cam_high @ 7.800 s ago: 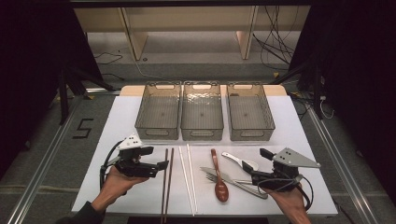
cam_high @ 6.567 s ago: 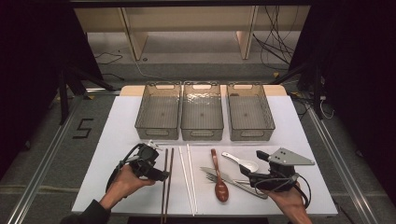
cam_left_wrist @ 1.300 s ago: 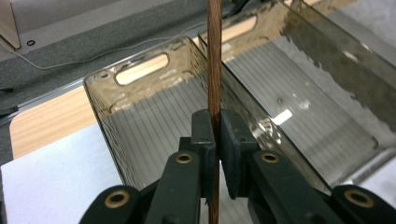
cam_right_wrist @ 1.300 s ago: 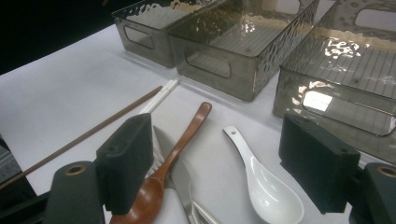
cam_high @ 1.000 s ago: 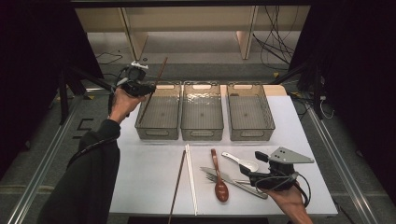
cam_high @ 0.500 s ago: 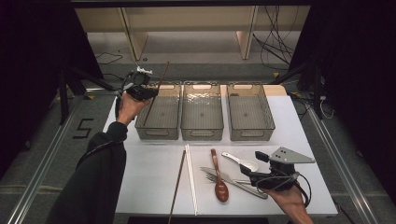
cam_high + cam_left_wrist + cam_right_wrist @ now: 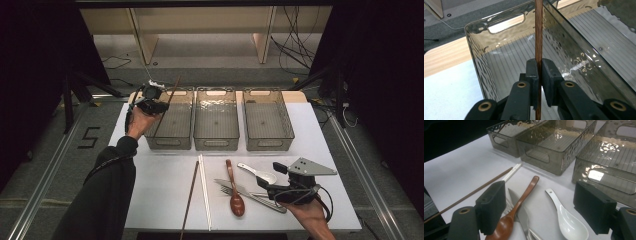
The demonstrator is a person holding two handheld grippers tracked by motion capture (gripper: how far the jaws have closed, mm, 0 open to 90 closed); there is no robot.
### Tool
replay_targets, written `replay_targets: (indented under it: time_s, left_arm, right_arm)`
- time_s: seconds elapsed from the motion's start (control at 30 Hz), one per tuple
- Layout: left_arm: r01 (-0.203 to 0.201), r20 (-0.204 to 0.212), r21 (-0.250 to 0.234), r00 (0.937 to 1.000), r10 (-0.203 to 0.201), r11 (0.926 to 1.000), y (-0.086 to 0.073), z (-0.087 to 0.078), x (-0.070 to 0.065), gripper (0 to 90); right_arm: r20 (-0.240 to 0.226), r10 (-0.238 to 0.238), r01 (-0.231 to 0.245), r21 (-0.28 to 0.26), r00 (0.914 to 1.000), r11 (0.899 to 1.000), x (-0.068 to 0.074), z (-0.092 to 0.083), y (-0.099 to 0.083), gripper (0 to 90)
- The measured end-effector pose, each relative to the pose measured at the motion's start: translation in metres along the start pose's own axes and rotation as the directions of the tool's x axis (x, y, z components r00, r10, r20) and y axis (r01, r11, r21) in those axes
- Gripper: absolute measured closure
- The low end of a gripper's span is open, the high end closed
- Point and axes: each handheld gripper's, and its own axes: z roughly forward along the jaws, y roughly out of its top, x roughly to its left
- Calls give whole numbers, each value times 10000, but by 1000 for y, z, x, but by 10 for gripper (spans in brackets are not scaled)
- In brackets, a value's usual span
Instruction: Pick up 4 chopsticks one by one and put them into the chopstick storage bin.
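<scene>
The left gripper [image 7: 161,106], clamped on a dark brown wooden chopstick [image 7: 538,37], has descended over the smoky transparent plastic bin [image 7: 170,120] at ten o'clock; release appears imminent. The right gripper [image 7: 544,207] rests with jaws apart.

The person's left arm wears a dark long sleeve [image 7: 107,185] reaching to the wrist. Both hand-held tools are black: the left gripper [image 7: 150,100] trails a black cable, and its linkage arms show brass-coloured pivot pins. The right gripper [image 7: 292,187] carries a grey three-cornered plate, with a looped black cable; its blocky fingers [image 7: 491,205] look foam-padded, perhaps.
</scene>
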Motion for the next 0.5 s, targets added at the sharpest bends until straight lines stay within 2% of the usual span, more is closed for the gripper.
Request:
replay_targets:
  time_s: [0.03, 0.1, 0.2, 0.23, 0.27, 0.33, 0.37, 0.4, 0.5]
  left_arm:
    - [25, -15, -10, 10000, -25, 10000, -1, 0, 0, 824]
    - [102, 19, 2, 9999, -102, 9999, -2, -1, 1, 733]
    - [354, 216, -12, 9991, -354, 9994, -2, -9, 4, 743]
    - [361, 269, 26, 9990, -361, 9993, -2, -12, 4, 695]
    - [545, 566, 324, 9968, -563, 9980, -1, -18, 2, 638]
    - [540, 615, 420, 9965, -565, 9977, 0, -22, 0, 546]
    - [518, 569, 446, 9969, -543, 9977, 0, -26, -3, 546]
    - [510, 574, 471, 9969, -537, 9976, 0, -30, -6, 502]
    - [546, 887, 703, 9942, -608, 9960, -3, -43, -16, 432]
  right_arm:
    - [0, 0, 0, 0, 10000, 10000, 0, 0, 0, 270]
    - [-12, -1, 1, -1, 10000, 10000, 0, 0, 0, 270]
    - [-26, 22, -22, -49, 10000, 10000, 0, -1, 0, 270]
    - [-14, 27, -27, -103, 10000, 9999, -1, -1, 0, 270]
    - [-13, 36, -37, -99, 10000, 9999, -1, -1, 0, 270]
    - [1, 35, -35, -63, 10000, 10000, -1, -1, 0, 270]
    - [1, 35, -35, -63, 10000, 10000, -1, -1, 0, 270]
    - [5, 18, -18, -50, 10000, 10000, 0, -1, 0, 270]
    - [34, 22, -22, -56, 10000, 10000, 0, -1, 0, 270]
